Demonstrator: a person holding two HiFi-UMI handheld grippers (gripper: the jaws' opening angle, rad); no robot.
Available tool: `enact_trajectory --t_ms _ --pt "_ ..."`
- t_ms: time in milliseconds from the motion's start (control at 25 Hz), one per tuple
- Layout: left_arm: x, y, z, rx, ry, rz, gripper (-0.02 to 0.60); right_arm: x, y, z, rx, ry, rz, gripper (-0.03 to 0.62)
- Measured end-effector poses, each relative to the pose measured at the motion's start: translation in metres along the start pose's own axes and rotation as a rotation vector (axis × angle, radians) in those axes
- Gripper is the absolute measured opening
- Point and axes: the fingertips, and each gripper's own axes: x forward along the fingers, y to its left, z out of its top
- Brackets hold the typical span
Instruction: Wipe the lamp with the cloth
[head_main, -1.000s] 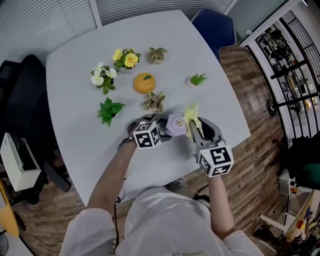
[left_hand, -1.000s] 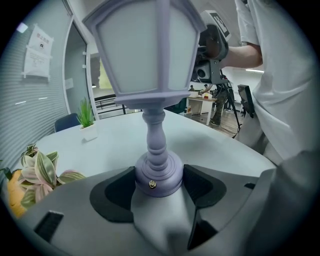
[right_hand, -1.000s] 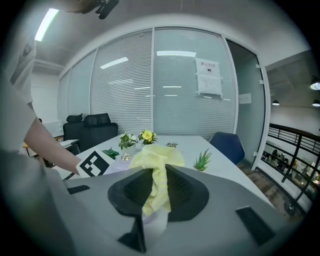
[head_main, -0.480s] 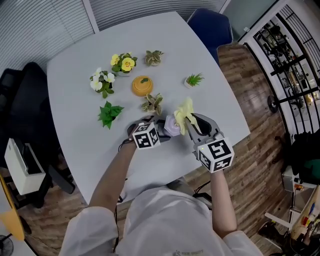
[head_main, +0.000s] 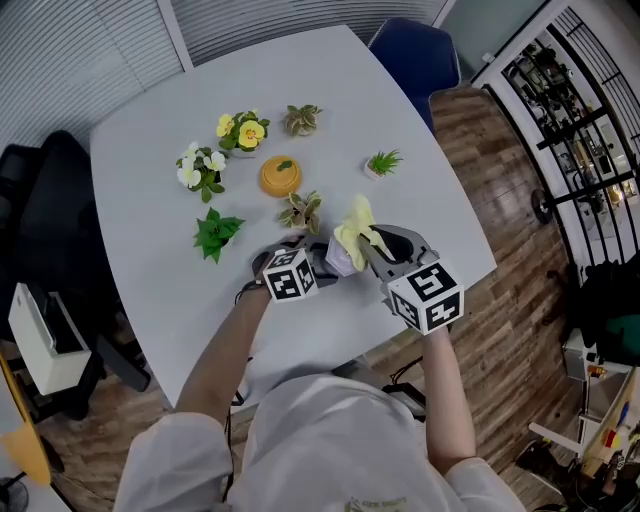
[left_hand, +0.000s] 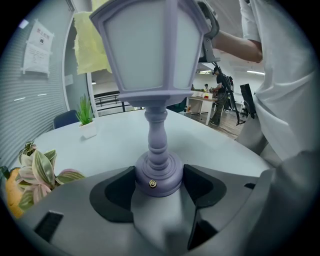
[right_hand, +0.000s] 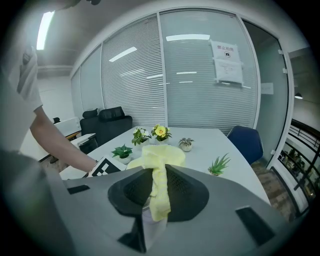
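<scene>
Here, lamp (left_hand: 150, 65) in L gripper (left_hand: 159, 186) — cloth (left_hand: 92, 45) atop

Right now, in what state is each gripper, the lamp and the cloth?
purple lamp: upright on the white table, base clamped.
yellow cloth: pinched, bunched up beside the lamp's shade; contact unclear.
left gripper: shut on the purple lamp.
right gripper: shut on the yellow cloth.

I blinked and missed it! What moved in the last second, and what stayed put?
The right claw carried the yellow cloth leftward, from beside the purple lantern lamp to over its top, holding the cloth the whole time. The left claw stayed clamped on the lamp's base, and the potted plants stayed put.
</scene>
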Motion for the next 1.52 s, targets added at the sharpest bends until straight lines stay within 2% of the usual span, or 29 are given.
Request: enact_trajectory --t_ms 240,400,720,1520 --pt "0.000 0.000 0.000 -0.003 0.001 -0.002 0.311 0.006 0.004 0.005 -0.019 0.055 0.013 0.074" --pt "0.000 0.000 0.000 -0.005 0.003 -0.003 0.311 0.008 0.002 0.005 0.004 0.088 -0.004 0.074" --pt "0.001 0.000 -0.001 -0.006 0.006 -0.007 0.311 0.011 0.006 0.008 0.002 0.111 -0.006 0.073" --pt "0.000 0.000 0.000 -0.009 0.009 -0.011 0.311 0.016 0.030 0.024 -0.172 0.130 -0.037 0.072"
